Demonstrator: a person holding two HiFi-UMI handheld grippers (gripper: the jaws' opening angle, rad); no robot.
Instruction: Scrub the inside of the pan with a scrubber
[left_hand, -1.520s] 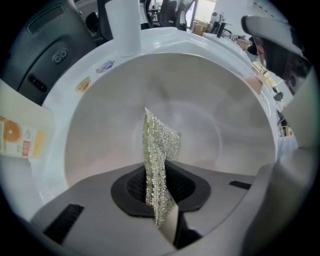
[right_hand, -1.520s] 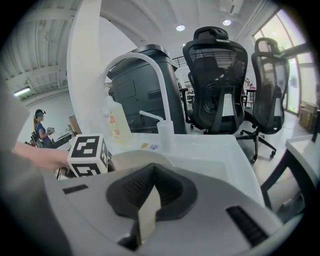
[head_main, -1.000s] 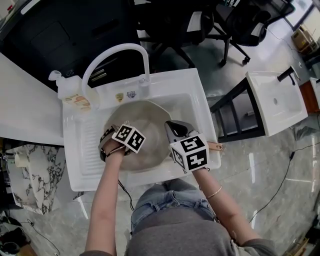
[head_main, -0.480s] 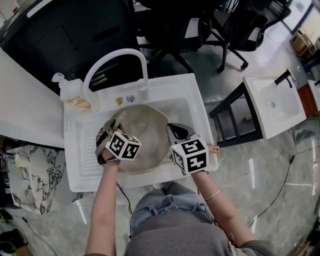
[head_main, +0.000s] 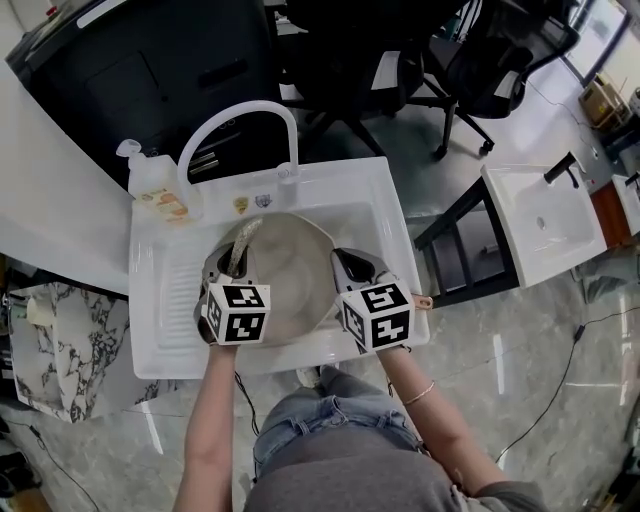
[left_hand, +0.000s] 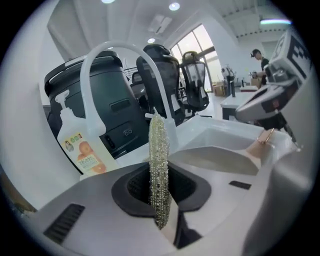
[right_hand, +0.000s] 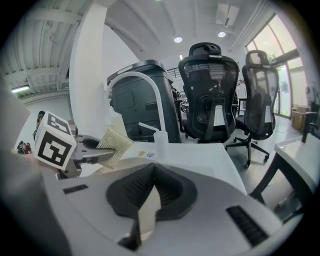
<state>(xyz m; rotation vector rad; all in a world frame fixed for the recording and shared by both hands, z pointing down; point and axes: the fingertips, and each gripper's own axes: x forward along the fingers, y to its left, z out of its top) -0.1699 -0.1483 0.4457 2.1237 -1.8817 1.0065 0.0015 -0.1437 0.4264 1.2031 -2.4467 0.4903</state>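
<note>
Back toward the person and to the left goes the left gripper (head_main: 231, 268), off the middle of the pan (head_main: 290, 270) to its left rim. Its jaws are clamped on the scrubber (head_main: 243, 240), which stands up ahead of them, seemingly lifted off the pan. The right gripper (head_main: 347, 262) is closed on a pale strip at the pan's right edge.

The scrubber looks light, soft and springy, so a low grip suits it. The pan looks stiff and perhaps slick.

The left gripper view gives the scrubber edge-on; the right gripper view shows its broad mesh face.
</note>
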